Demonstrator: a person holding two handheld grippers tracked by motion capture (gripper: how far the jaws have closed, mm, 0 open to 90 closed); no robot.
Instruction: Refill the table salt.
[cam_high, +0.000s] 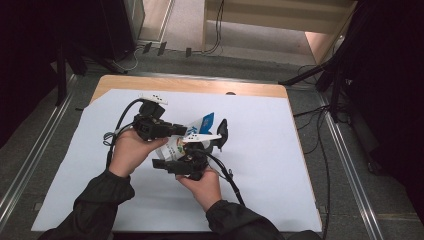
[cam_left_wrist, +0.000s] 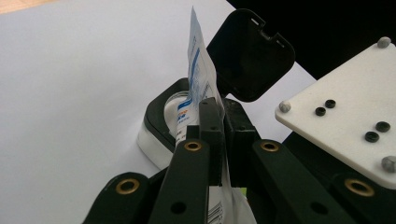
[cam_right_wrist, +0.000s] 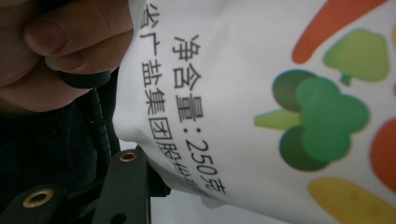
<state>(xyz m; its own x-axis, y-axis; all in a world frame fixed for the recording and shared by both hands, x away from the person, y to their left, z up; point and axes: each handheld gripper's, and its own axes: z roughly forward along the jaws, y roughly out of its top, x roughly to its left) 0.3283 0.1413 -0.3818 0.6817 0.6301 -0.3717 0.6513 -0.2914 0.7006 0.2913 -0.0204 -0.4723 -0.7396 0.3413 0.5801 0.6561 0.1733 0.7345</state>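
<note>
On the table (cam_high: 260, 165) the bag (cam_high: 200, 131) sits between both grippers, left gripper (cam_high: 182, 131) at its nine o'clock, right gripper (cam_high: 202, 150) at six, open-lidded box (cam_left_wrist: 161, 123) beyond.

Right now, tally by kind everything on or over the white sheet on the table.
Black two-jaw grippers: 2, left and right
White printed plastic pouch: 1
Clear container with a black hinged lid: 1
Total: 4

Both grippers crowd white pouch (cam_high: 176, 145) at mid-table; black-lidded container (cam_high: 220, 134) with raised lid blocks far side. White sheet (cam_high: 270, 150) right of cluster lies open for passage.
</note>
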